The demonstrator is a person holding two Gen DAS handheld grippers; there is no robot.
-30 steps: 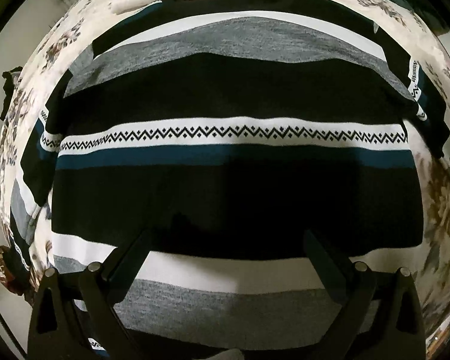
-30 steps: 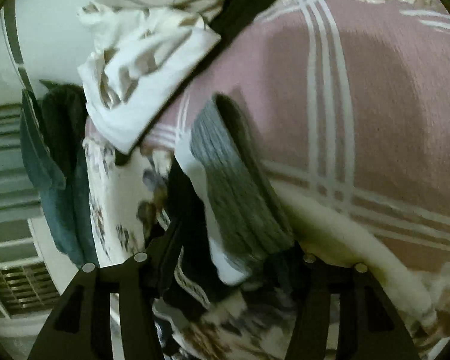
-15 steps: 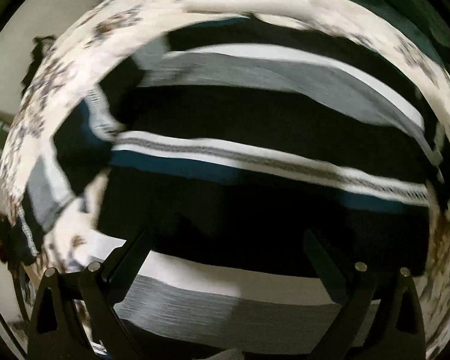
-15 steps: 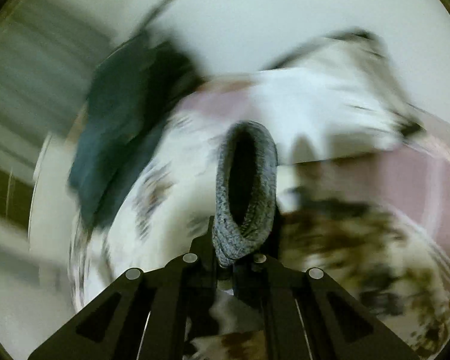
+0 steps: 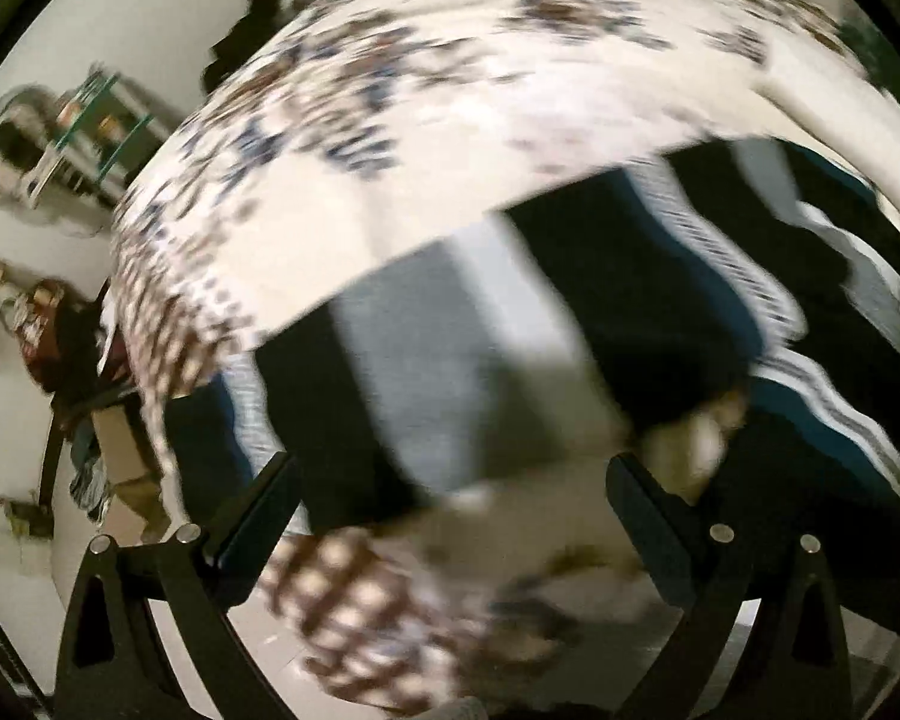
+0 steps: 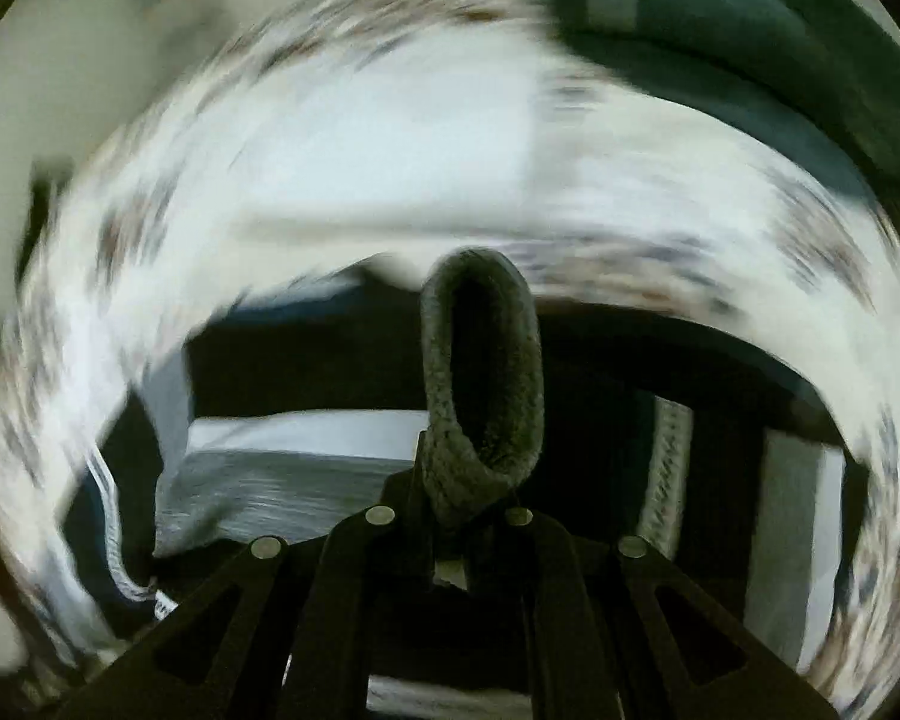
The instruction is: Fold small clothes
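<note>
The right gripper [image 6: 450,531], open around the grey knitted cuff [image 6: 480,384] a second ago, is now pinching it, so the sleeve fold is probably starting. The left gripper [image 5: 450,480], fingers spread and empty, is swinging off the striped sweater's [image 5: 648,312] middle toward its edge on the floral bedsheet [image 5: 450,96]. Only the right view is showing the pinched cuff; only the left, though blurred, is showing the sweater's bands and the room beyond.
</note>
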